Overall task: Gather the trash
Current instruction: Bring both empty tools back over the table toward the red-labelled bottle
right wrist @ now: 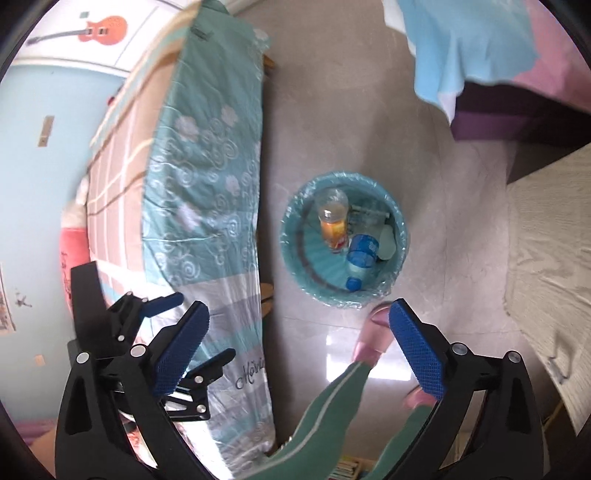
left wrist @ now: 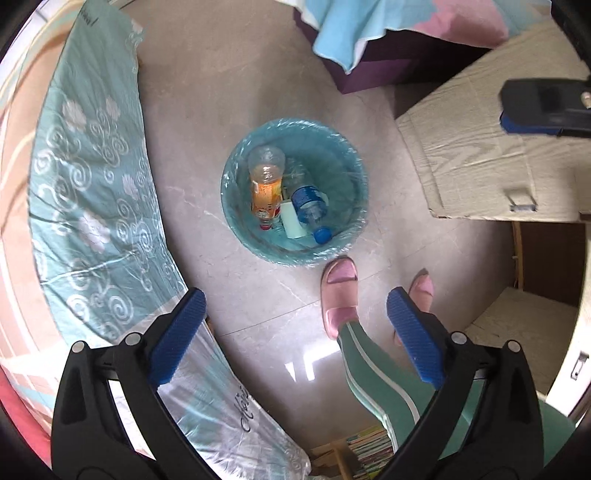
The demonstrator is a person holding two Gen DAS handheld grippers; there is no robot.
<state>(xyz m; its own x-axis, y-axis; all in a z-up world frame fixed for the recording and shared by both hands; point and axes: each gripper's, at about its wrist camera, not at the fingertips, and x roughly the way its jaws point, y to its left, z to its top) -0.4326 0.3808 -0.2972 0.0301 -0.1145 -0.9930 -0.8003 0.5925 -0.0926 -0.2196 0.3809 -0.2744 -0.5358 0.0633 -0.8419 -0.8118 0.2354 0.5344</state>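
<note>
Left wrist view, left to right: a mattress (left wrist: 96,192) in teal swirl-and-flower fabric under clear plastic, set along the left edge over the grey tiled floor (left wrist: 207,122); the left tool (left wrist: 295,332), blue-padded, jaws spread wide with nothing between them, high above the floor; a round teal bin (left wrist: 236,218) with a clear liner standing on the floor at centre. Contents of the bin: an orange-labelled bottle (left wrist: 265,184) on the left side, a white cylindrical container (left wrist: 291,219) in the middle, a blue-capped water bottle (left wrist: 310,210) on the right, all lying against one another. Just below the bin, a pink slipper (left wrist: 340,295) with a green trouser leg (left wrist: 373,369) bearing a white stripe; a second slipper beside it, partly hidden by the tool's finger. Upper right: a light wood-grain cabinet (left wrist: 480,155), and above it a blue and pink cloth (left wrist: 369,26) draped over dark purple furniture. At the far right edge, part of the right tool (left wrist: 543,107), blurred. Right wrist view: the right tool's (right wrist: 299,343) jaws likewise spread wide and empty, the bin beyond them, the left tool visible at lower left beside the mattress, and a guitar sticker (right wrist: 99,27) on the pale blue wall.
</note>
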